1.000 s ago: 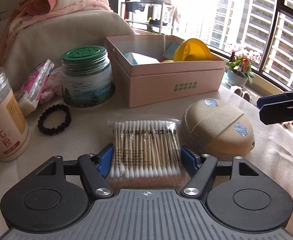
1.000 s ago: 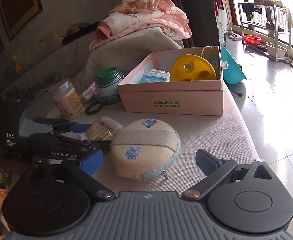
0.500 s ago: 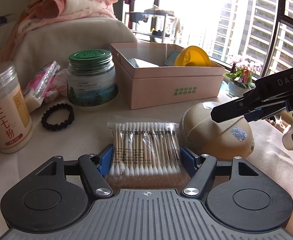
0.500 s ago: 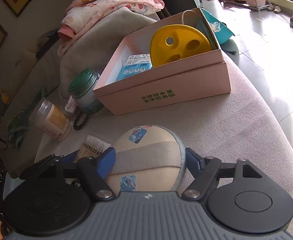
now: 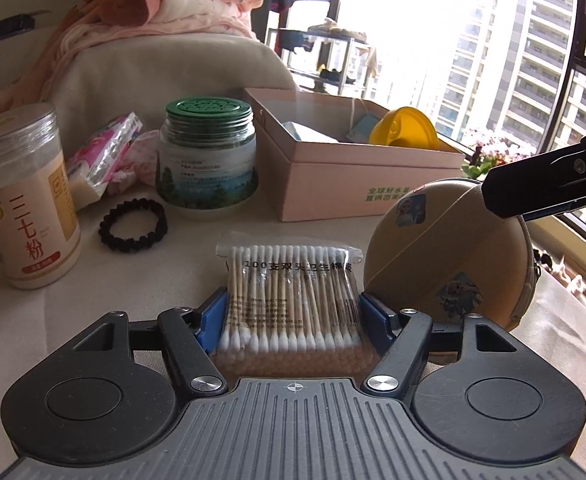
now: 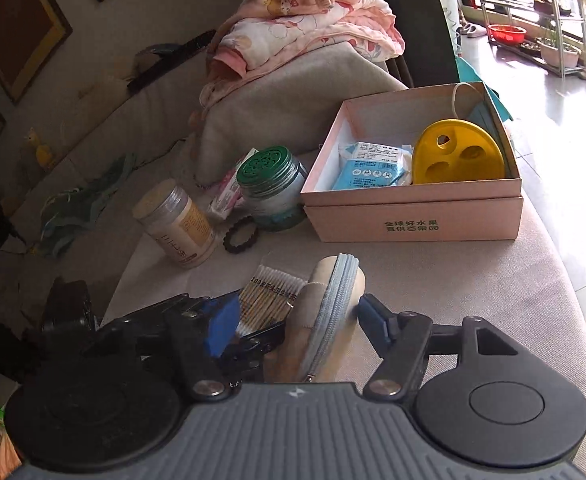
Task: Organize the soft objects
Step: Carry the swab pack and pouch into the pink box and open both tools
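Note:
A clear pack of cotton swabs (image 5: 293, 280) lies on the beige sofa seat, and the blue pads of my left gripper (image 5: 293, 312) are shut against its two sides. Just to its right a round beige pouch (image 5: 449, 256) with cartoon stickers and a strap stands tipped up on its edge. One black finger of my right gripper (image 5: 545, 184) crosses its top. In the right wrist view the pouch (image 6: 333, 304) shows its grey zipper edge between the pads of my right gripper (image 6: 299, 320), which is shut on it. An open pink box (image 6: 413, 220) sits beyond.
The box holds a yellow disc (image 6: 459, 156) and a blue packet (image 6: 369, 168). Left of it stand a green-lidded jar (image 5: 209, 160), a powder jar (image 5: 23, 200), a black bead bracelet (image 5: 133, 226) and a pink packet (image 5: 101, 160). Pink clothes (image 6: 313, 36) lie on the cushion behind.
My right gripper came in from the right, closed around the pouch and tipped it from flat onto its edge while rising. The left gripper kept the swab pack and barely moved.

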Action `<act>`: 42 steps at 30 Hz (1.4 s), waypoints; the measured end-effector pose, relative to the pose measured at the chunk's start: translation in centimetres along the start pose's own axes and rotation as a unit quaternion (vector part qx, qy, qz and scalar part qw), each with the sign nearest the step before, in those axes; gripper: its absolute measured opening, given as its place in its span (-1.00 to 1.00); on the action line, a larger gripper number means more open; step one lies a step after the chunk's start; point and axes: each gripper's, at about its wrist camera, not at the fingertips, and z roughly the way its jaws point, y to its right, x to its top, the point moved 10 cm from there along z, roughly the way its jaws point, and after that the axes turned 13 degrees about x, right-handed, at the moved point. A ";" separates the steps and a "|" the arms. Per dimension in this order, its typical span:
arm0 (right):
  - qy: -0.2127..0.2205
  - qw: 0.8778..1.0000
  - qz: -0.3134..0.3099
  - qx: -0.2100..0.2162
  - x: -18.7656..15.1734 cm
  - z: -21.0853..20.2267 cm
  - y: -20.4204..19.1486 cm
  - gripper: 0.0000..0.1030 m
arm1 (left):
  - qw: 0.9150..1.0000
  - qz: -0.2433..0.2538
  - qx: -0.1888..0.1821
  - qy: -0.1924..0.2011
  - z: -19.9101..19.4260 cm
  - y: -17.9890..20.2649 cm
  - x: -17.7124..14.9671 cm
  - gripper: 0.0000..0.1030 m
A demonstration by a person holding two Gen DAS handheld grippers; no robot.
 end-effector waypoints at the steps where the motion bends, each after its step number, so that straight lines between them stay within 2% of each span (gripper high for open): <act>1: -0.001 1.000 0.004 -0.004 0.1 0.3 0.4 0.44 | 1.000 -0.001 -0.003 0.000 -0.1 0.0 0.0 0.44; 2: -0.009 1.000 0.013 -0.003 0.1 0.7 0.9 0.45 | 1.000 -0.002 -0.003 0.000 -0.1 0.0 0.0 0.44; 4: -0.037 0.997 0.059 0.027 -0.7 2.1 1.8 0.43 | 1.000 -0.002 -0.004 0.000 -0.1 0.0 0.0 0.45; 6: -0.053 0.993 0.099 0.037 -1.8 3.5 2.6 0.31 | 1.000 -0.003 -0.005 0.000 -0.1 0.0 0.0 0.45; 7: -0.055 0.993 0.103 0.034 -2.1 3.9 2.7 0.15 | 1.000 -0.004 -0.007 0.000 -0.1 -0.1 0.0 0.45; 8: -0.055 0.993 0.102 0.025 -2.3 4.1 2.9 0.06 | 1.000 -0.007 -0.009 0.001 -0.1 -0.1 0.0 0.45; 11: -0.041 0.995 0.094 0.020 -2.0 3.2 2.6 0.05 | 1.000 -0.020 -0.016 0.002 -0.1 -0.4 0.0 0.45; 13: -0.029 0.997 0.073 0.000 -1.6 2.1 2.3 0.03 | 0.999 -0.029 -0.021 0.003 -0.2 -0.5 0.0 0.45; 14: -0.027 0.998 0.057 -0.021 -1.5 1.5 2.3 -0.09 | 0.999 -0.029 -0.021 0.004 -0.3 -0.5 -0.1 0.45; 15: -0.030 0.998 0.044 -0.032 -1.5 1.1 2.2 -0.18 | 0.999 -0.026 -0.019 0.003 -0.5 -0.4 -0.1 0.45; 17: -0.037 0.998 0.023 -0.044 -1.8 0.1 2.0 -0.19 | 1.000 -0.015 -0.004 0.001 -0.9 -0.2 -0.5 0.45; 19: -0.036 0.998 0.004 -0.048 -2.0 -1.1 1.6 -0.24 | 1.000 -0.005 0.003 -0.002 -1.8 0.2 -0.9 0.45; 22: -0.031 0.999 -0.005 -0.032 -2.2 -3.8 1.1 -0.25 | 1.000 0.017 -0.010 0.003 -4.6 1.6 -0.6 0.44; 25: -0.013 1.000 -0.015 -0.006 -0.5 -7.0 -0.1 -0.26 | 0.998 0.050 -0.009 0.037 -8.1 2.9 3.3 0.44; 28: 0.021 0.999 -0.043 0.003 3.6 -10.1 -1.5 -0.26 | 0.991 0.089 0.007 0.096 -10.9 4.2 10.2 0.45; 32: 0.085 0.990 -0.111 -0.025 11.4 -13.1 -3.1 -0.26 | 0.986 0.115 0.014 0.124 -9.3 5.6 17.2 0.45; 34: 0.104 0.986 -0.126 -0.043 15.0 -13.0 -2.8 -0.26 | 0.990 0.088 0.004 0.108 -6.3 5.7 19.7 0.45; 36: 0.109 0.984 -0.132 -0.052 17.8 -12.0 -2.0 -0.26 | 0.996 0.040 -0.022 0.074 -2.3 5.6 20.9 0.46; 39: 0.101 0.983 -0.138 -0.071 21.5 -8.4 0.7 -0.26 | 0.997 -0.018 -0.069 -0.016 5.0 5.9 20.1 0.47; 41: 0.082 0.981 -0.146 -0.098 23.0 -5.1 3.0 -0.26 | 0.993 -0.023 -0.084 -0.080 9.6 6.3 18.5 0.47; 42: 0.071 0.980 -0.148 -0.110 23.6 -3.4 4.3 -0.26 | 0.992 -0.012 -0.075 -0.100 11.9 6.3 17.7 0.47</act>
